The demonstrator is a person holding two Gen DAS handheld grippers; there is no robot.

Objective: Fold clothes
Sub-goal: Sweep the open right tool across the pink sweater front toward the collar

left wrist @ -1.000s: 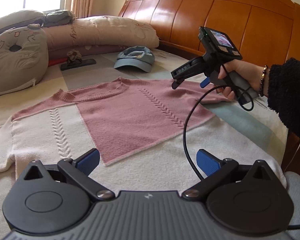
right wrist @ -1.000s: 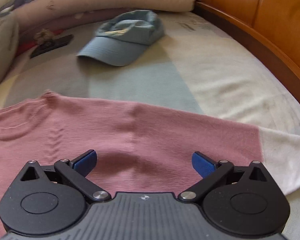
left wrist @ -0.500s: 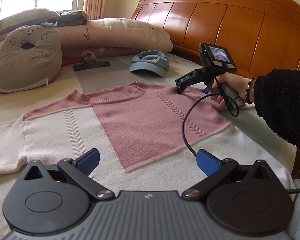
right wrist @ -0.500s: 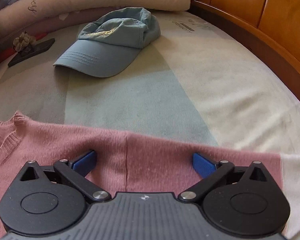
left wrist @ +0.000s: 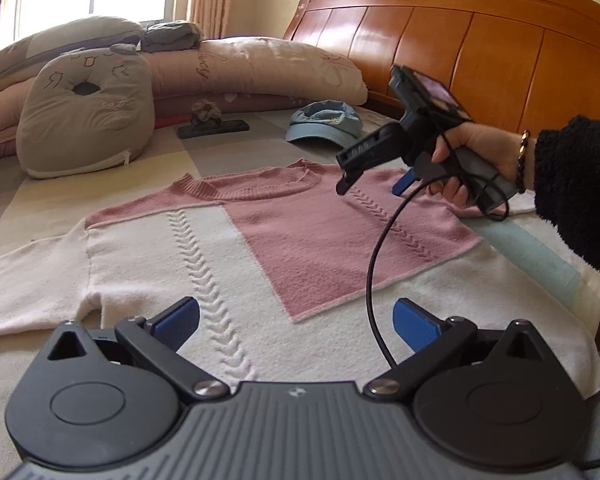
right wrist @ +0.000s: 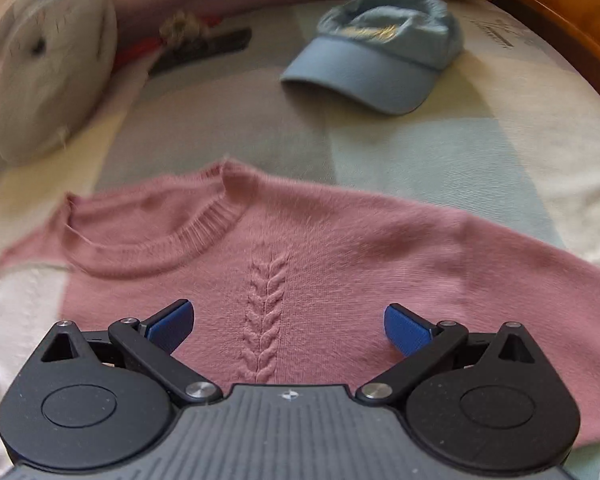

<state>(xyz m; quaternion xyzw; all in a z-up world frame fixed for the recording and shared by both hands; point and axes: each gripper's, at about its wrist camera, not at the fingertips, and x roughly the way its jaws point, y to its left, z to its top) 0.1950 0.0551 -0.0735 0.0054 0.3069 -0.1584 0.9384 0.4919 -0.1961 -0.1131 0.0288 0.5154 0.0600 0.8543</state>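
The soft pink-and-cream cable-knit sweater (left wrist: 284,248) lies flat across the middle of the frame on the bed, limp and light, likely best pinched at a shoulder or hem edge, while left gripper (left wrist: 296,322) and right gripper (right wrist: 286,326) both gape wide, empty

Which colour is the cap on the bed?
Light blue cap; the right wrist view shows it best.
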